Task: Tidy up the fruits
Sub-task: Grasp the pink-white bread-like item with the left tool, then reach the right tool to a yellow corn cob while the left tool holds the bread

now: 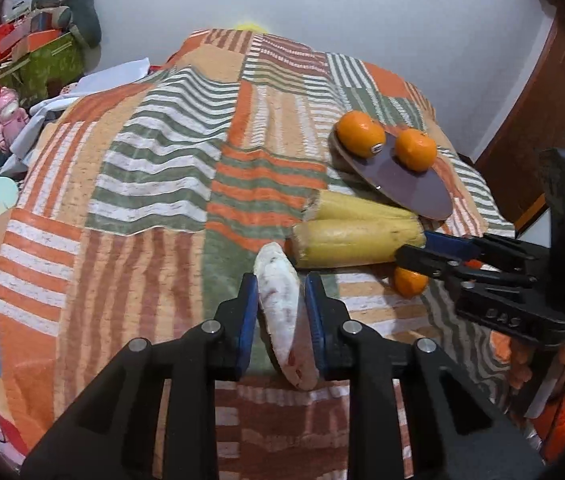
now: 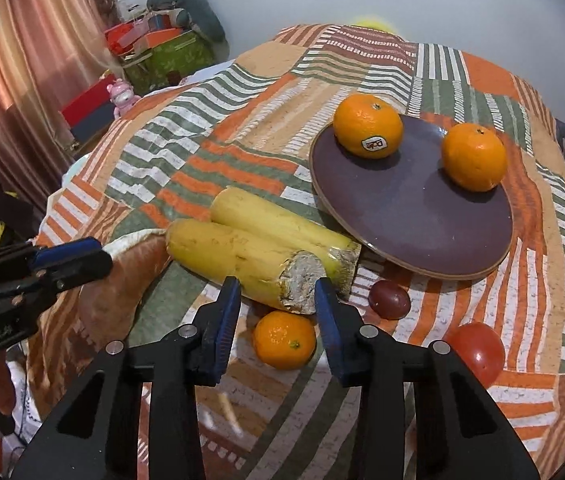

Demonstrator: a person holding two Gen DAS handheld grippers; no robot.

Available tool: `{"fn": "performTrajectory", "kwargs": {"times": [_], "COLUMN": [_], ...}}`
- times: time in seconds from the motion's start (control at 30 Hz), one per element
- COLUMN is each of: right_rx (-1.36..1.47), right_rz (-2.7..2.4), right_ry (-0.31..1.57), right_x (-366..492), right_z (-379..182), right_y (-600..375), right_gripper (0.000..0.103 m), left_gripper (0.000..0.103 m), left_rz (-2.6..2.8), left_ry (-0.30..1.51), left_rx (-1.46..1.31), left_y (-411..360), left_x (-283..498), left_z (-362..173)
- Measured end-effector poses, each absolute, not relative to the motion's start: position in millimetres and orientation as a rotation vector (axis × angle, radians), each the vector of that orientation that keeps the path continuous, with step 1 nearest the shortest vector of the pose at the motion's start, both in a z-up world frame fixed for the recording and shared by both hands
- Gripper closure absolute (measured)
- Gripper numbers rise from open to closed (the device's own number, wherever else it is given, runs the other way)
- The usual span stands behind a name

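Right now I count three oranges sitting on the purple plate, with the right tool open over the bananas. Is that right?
Not quite: the purple plate holds two oranges, not three. The third orange lies on the blanket below the bananas. The right wrist view shows it. The right tool is indeed open over the bananas.

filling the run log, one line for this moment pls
left gripper: shut on plate rim | right gripper: open by bananas | two oranges on purple plate
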State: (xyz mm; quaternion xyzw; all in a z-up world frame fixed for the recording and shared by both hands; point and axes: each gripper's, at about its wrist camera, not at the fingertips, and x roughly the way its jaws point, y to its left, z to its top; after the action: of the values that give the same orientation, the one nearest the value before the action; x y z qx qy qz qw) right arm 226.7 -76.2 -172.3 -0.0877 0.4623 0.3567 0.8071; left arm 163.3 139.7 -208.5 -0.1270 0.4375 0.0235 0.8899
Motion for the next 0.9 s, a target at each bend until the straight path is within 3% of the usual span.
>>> {"fn": "performTrajectory", "kwargs": {"times": [0.23, 0.37, 0.73, 0.9], "right_rx": [-0.199, -0.231, -0.297, -0.408], "right_rz": [0.838, 0.871, 0.871, 0.866], "right_ry": [0.986, 0.982, 0.935, 0.923], "right_x": [208, 193, 197, 212], "right_z": [-160, -160, -150, -158], "right_y": [-72, -67, -56, -33], "right_gripper": [0.068, 0.068, 0.068, 0.059], "left_gripper": [0.078, 0.067, 0.066, 0.065], "left_rz": [0.05, 0.049, 0.023, 0.023], "left_ry": [0.926, 0.954, 0.978, 0.981], "left_rx": [-0.311, -0.286, -0.271, -0.272], "left_y": [147, 140, 135, 135], "left_x": [158, 159, 152, 152], "left_z": [-217, -221, -228, -228]}}
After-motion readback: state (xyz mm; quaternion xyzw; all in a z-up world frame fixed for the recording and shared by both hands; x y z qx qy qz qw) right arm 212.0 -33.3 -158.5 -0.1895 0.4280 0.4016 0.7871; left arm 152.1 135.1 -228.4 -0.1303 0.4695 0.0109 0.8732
